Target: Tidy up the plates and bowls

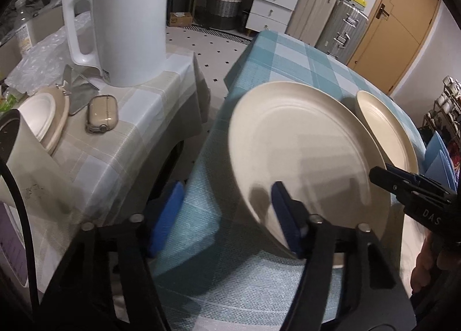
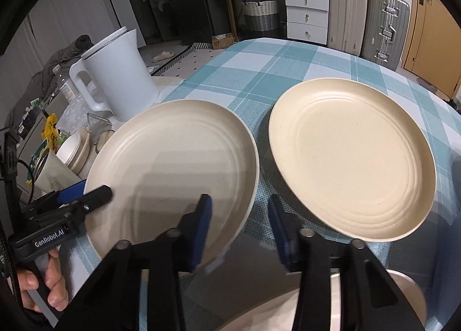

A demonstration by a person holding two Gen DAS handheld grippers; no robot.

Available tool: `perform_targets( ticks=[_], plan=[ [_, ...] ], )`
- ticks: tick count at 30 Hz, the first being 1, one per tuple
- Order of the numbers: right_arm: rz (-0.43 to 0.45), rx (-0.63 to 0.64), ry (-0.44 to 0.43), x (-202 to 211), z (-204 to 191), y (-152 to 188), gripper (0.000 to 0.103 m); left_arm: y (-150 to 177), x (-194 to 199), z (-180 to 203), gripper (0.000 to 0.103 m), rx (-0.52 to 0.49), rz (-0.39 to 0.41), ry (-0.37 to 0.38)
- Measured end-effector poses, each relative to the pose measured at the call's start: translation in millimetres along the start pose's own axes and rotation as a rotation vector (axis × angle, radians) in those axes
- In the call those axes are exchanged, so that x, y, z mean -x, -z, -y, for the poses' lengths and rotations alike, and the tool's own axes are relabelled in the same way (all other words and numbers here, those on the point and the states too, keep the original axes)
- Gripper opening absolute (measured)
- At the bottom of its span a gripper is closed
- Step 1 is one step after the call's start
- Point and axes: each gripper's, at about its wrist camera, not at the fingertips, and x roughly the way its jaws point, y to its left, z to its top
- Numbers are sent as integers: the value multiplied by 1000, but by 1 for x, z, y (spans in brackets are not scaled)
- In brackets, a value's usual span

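Left gripper [image 1: 224, 213] jaws wide open straddling left plate [image 2: 173, 164] rim, right gripper [image 2: 239, 233] open too: shallow bite could slip.

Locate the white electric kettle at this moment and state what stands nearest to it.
The white kettle stands on the beige-checked side table, upper left in both wrist views, left of the blue-checked table and its nearer plate.
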Motion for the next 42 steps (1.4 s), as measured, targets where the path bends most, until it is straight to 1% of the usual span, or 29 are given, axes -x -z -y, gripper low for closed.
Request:
perform_targets(
  ticks=[1, 4, 6, 7, 8, 10, 13, 24, 35, 42],
  plan=[
    [2, -1, 3, 0, 0, 0, 30, 0, 0, -1, 53, 2, 1, -3],
    [-3, -2, 16, -2, 0, 0, 25, 0, 1, -4, 51, 4, 6, 3],
    [-5, -4, 26, -2, 0, 0, 21, -1, 2, -4, 46, -2, 16, -5],
    [-5, -4, 28, -2, 0, 0, 19, -1, 4, -4, 40, -6, 23, -10],
    [-4, -2, 26, -2, -1, 0, 19, -1, 5, -3, 30, -14, 30, -7],
    [2, 7, 27, -2, -2, 0, 15, -1, 5, -2, 19, -18, 25, 40],
    [4, 13, 28, -1, -5, 0, 12, 0, 6, 3, 14, -39, 29, 43],
    [11, 26, 42, 3, -9, 1, 12, 0, 7, 3, 14, -38, 25, 43],
    [14, 24, 52, 10, -8, 6, 12, 1, 18, 8, 14, -58, 46, 41],
    [43, 14, 52, 23, -7, 6, 12, 1, 29, 11, 14, -70, 66, 43]
  ],
)
